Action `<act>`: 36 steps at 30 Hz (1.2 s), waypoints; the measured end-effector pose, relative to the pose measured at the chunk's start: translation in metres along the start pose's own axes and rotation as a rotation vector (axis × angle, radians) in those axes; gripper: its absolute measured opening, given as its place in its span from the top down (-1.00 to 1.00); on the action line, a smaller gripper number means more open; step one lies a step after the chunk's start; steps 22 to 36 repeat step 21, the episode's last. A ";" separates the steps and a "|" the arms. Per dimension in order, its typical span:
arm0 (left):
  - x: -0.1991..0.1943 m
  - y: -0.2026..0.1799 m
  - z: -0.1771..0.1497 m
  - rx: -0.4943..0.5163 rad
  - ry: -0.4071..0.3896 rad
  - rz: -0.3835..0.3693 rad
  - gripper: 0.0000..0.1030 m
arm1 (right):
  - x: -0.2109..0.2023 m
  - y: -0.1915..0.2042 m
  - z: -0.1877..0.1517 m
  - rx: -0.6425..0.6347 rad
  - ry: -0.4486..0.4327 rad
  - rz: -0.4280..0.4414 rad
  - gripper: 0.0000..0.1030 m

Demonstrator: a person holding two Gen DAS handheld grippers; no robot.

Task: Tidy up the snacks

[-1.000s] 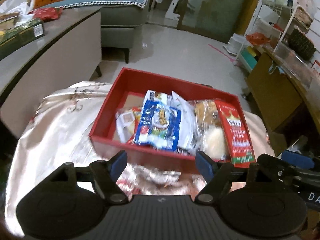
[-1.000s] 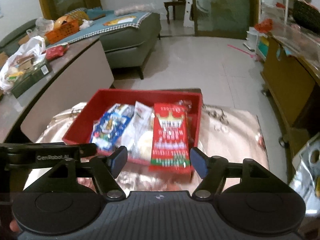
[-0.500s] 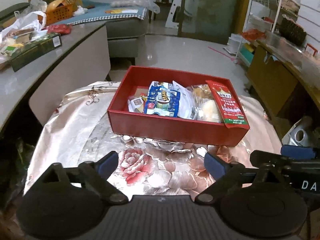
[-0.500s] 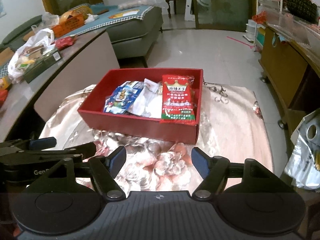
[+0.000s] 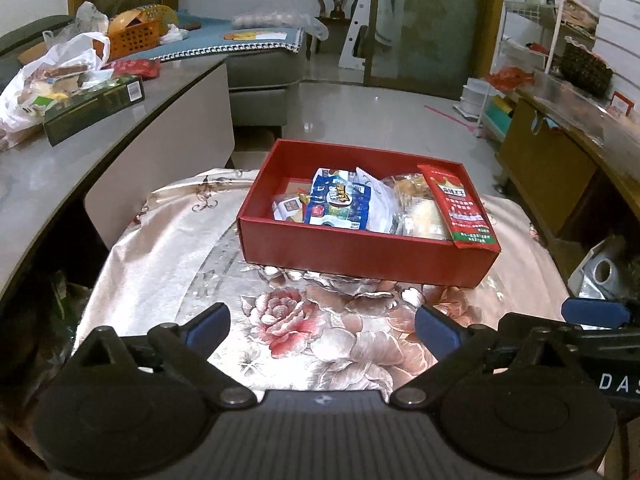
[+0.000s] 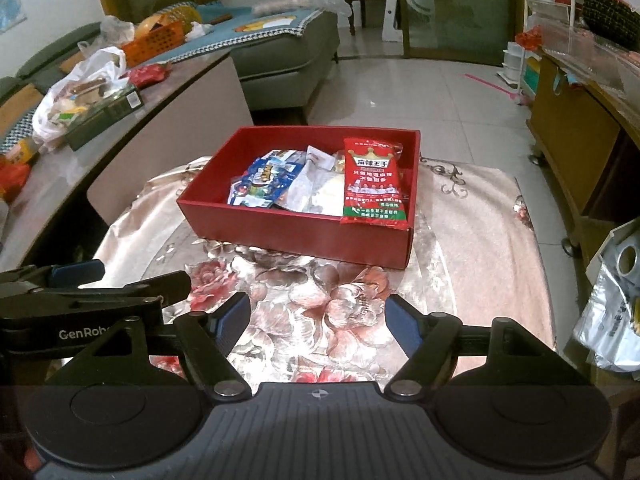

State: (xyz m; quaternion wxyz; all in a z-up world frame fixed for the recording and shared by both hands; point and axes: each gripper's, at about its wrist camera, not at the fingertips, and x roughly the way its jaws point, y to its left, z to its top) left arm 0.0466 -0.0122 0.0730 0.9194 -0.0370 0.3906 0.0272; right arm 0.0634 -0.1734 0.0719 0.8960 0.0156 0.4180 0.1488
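Across the middle of both frames the red box [image 5: 366, 256] of snack packets is seen on the floral table [image 5: 168, 248]; a red packet [image 6: 374, 184] overhangs its near rim. Left tongs [image 5: 322, 326], just widened, and right tongs [image 6: 318, 318] are held agape, empty, over bare cloth.

A red box [image 6: 304, 236] is sitting on the floral cloth [image 6: 472, 240], with a red snack packet [image 6: 374, 184] lying along its right side and a blue packet [image 6: 264, 180] beside it. The right gripper [image 6: 318, 320] is hovering nearer, jaws apart and empty. The left gripper [image 6: 80, 284] is poking in from the left.
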 end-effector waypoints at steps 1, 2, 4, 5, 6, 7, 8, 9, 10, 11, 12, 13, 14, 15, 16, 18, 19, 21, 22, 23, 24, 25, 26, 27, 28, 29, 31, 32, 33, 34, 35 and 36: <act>0.000 0.000 0.000 0.001 0.000 0.001 -0.84 | -0.001 0.000 -0.001 0.000 0.000 0.001 -0.55; -0.001 0.000 -0.001 0.002 -0.001 0.002 -0.84 | -0.001 0.000 -0.001 -0.002 0.000 0.001 -0.55; -0.001 0.000 -0.002 0.003 -0.002 0.002 -0.84 | -0.002 0.000 -0.002 -0.003 0.000 0.001 -0.55; -0.002 0.000 -0.002 0.004 -0.003 0.003 -0.84 | -0.002 0.000 -0.002 -0.002 0.001 0.001 -0.55; -0.002 -0.001 -0.002 0.005 -0.006 0.004 -0.84 | -0.002 0.000 -0.002 -0.002 0.002 0.002 -0.55; -0.003 -0.001 -0.003 0.007 -0.008 0.005 -0.84 | -0.002 0.000 -0.002 -0.003 0.002 0.003 -0.55; -0.003 -0.001 -0.003 0.010 -0.011 0.006 -0.84 | -0.002 0.000 -0.002 -0.003 0.003 0.002 -0.56; -0.004 -0.002 -0.003 0.012 -0.014 0.007 -0.84 | -0.002 0.000 -0.002 -0.002 0.003 0.003 -0.56; -0.004 -0.002 -0.003 0.014 -0.017 0.008 -0.84 | -0.002 0.000 -0.002 -0.001 0.003 0.003 -0.56; -0.004 -0.002 -0.003 0.015 -0.018 0.009 -0.84 | -0.002 0.000 -0.002 -0.001 0.003 0.004 -0.57; -0.004 -0.002 -0.004 0.016 -0.019 0.009 -0.84 | -0.002 0.000 -0.002 -0.001 0.003 0.005 -0.57; -0.004 -0.002 -0.004 0.016 -0.020 0.009 -0.84 | -0.002 0.001 -0.002 -0.002 0.004 0.005 -0.57; -0.004 -0.002 -0.004 0.016 -0.020 0.010 -0.84 | -0.003 0.001 -0.003 -0.003 0.004 0.005 -0.57; -0.004 -0.002 -0.004 0.017 -0.020 0.011 -0.84 | -0.003 0.001 -0.003 -0.002 0.004 0.005 -0.57; -0.004 -0.002 -0.003 0.018 -0.021 0.012 -0.84 | -0.003 0.001 -0.003 -0.002 0.004 0.005 -0.57; -0.005 -0.002 -0.004 0.022 -0.024 0.015 -0.84 | -0.003 0.001 -0.003 -0.003 0.005 0.007 -0.57; -0.005 -0.002 -0.004 0.023 -0.024 0.016 -0.84 | -0.004 0.001 -0.004 -0.004 0.005 0.006 -0.57; -0.005 -0.002 -0.004 0.024 -0.025 0.017 -0.84 | -0.003 0.000 -0.003 -0.002 0.005 0.007 -0.60; -0.005 -0.002 -0.004 0.024 -0.025 0.017 -0.84 | -0.003 0.000 -0.003 -0.002 0.005 0.007 -0.60; -0.005 -0.002 -0.004 0.024 -0.025 0.017 -0.84 | -0.003 0.000 -0.003 -0.002 0.005 0.007 -0.60; -0.005 -0.002 -0.004 0.024 -0.025 0.017 -0.84 | -0.003 0.000 -0.003 -0.002 0.005 0.007 -0.60; -0.005 -0.002 -0.004 0.024 -0.025 0.017 -0.84 | -0.003 0.000 -0.003 -0.002 0.005 0.007 -0.60; -0.005 -0.002 -0.004 0.024 -0.025 0.017 -0.84 | -0.003 0.000 -0.003 -0.002 0.005 0.007 -0.60; -0.005 -0.002 -0.004 0.024 -0.025 0.017 -0.84 | -0.003 0.000 -0.003 -0.002 0.005 0.007 -0.60; -0.005 -0.002 -0.004 0.024 -0.025 0.017 -0.84 | -0.003 0.000 -0.003 -0.002 0.005 0.007 -0.60; -0.005 -0.002 -0.004 0.024 -0.025 0.017 -0.84 | -0.003 0.000 -0.003 -0.002 0.005 0.007 -0.60; -0.005 -0.002 -0.004 0.024 -0.025 0.017 -0.84 | -0.003 0.000 -0.003 -0.002 0.005 0.007 -0.60; -0.005 -0.002 -0.004 0.024 -0.025 0.017 -0.84 | -0.003 0.000 -0.003 -0.002 0.005 0.007 -0.60; -0.005 -0.002 -0.004 0.024 -0.025 0.017 -0.84 | -0.003 0.000 -0.003 -0.002 0.005 0.007 -0.60; -0.005 -0.002 -0.004 0.024 -0.025 0.017 -0.84 | -0.003 0.000 -0.003 -0.002 0.005 0.007 -0.60; -0.005 -0.002 -0.004 0.024 -0.025 0.017 -0.84 | -0.003 0.000 -0.003 -0.002 0.005 0.007 -0.60; -0.005 -0.002 -0.004 0.024 -0.025 0.017 -0.84 | -0.003 0.000 -0.003 -0.002 0.005 0.007 -0.60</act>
